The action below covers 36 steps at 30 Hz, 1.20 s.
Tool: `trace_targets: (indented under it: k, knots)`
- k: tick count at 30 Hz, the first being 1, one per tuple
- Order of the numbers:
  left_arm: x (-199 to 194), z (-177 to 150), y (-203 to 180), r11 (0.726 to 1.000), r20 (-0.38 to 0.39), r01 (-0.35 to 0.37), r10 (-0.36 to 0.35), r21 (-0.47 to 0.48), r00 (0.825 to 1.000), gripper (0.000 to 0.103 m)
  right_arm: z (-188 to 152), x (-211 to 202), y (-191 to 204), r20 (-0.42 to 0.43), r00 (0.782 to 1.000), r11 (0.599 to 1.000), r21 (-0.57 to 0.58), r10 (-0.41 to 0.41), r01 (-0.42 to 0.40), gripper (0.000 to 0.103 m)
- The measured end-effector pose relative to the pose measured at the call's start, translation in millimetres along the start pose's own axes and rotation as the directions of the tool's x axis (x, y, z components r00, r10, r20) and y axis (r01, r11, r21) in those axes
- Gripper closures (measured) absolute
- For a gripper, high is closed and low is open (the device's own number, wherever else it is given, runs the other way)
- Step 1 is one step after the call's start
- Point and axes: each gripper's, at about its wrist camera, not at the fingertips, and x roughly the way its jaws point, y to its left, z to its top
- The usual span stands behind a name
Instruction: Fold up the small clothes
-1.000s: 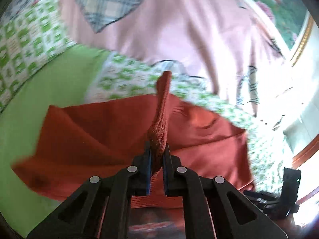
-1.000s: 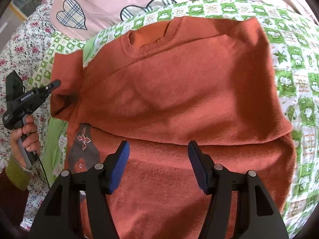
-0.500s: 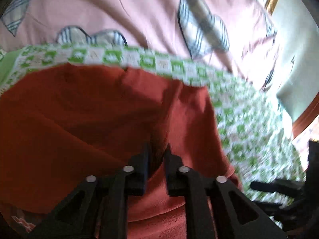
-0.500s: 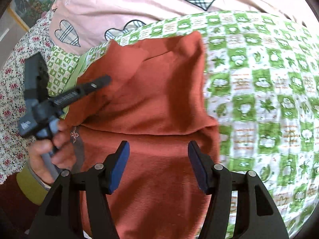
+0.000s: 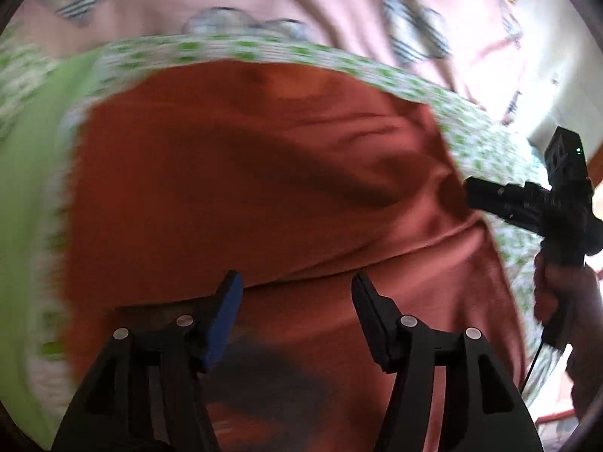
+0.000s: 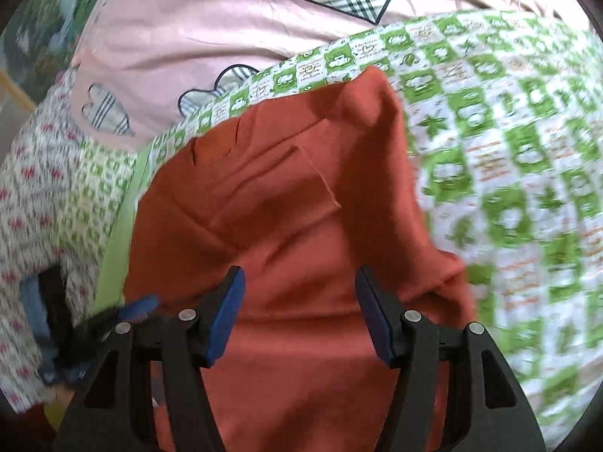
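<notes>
**Both grippers released above the folded sweater**

Visibility limits: The left wrist view is motion-blurred; fabric patterns at its left and upper edges cannot be resolved. A dark patch on the sweater between the left gripper's arms is too indistinct to identify. In the right wrist view the left gripper (image 6: 124,312) appears only as a blurred dark shape with a blue pad at the lower left edge, and the hand holding it is mostly cut off. The sweater's lower part runs out of both views beneath the gripper bodies.

Orientation: The rust-orange sweater (image 6: 294,226) lies on a green-and-white patterned quilt (image 6: 508,132), with a pink heart-print cover (image 6: 188,37) beyond it. It is folded lengthwise into a narrow stack; its long axis runs away from the cameras toward the pink cover. A folded layer with a visible seam edge lies across the upper surface.

Pose: The left gripper (image 5: 296,293) points steeply down at the sweater; its jaws have just been opening and stand apart, with nothing pinched between them. The right gripper (image 6: 299,293) also points down, jaws spread, clear of the fabric. In the left wrist view the right gripper (image 5: 486,197) enters from the right, held by a hand (image 5: 557,290) at the sweater's right edge.
</notes>
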Motion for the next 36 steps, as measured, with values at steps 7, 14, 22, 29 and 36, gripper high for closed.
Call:
trace_targets:
  k: [7,14,22,29,36]
  knots:
    - [-18,-22,125,0.958,-0.042,-0.222,0.218,-0.183,0.975,0.038,28,47,-8,0.022,1.000,0.995,0.097,-0.020,0.018,0.041]
    - [11,-10,127,0.950,-0.038,-0.262,0.260,-0.168,0.965,0.038,39,68,-6,-0.040,0.999,0.995,0.095,0.024,-0.020,0.095]
    - [14,1,122,0.932,-0.022,-0.276,0.279,-0.236,0.960,0.060,62,-7,18,0.209,0.978,1.000,-0.028,0.014,-0.008,0.096]
    - [17,-3,122,0.921,-0.033,-0.267,0.269,-0.284,0.963,0.063,33,39,-32,0.054,0.989,0.991,-0.011,-0.135,0.136,0.096]
    - [8,-12,140,0.890,-0.025,-0.202,0.211,-0.408,0.977,0.064,19,9,-27,0.138,0.975,0.978,-0.089,-0.176,0.189,0.096]
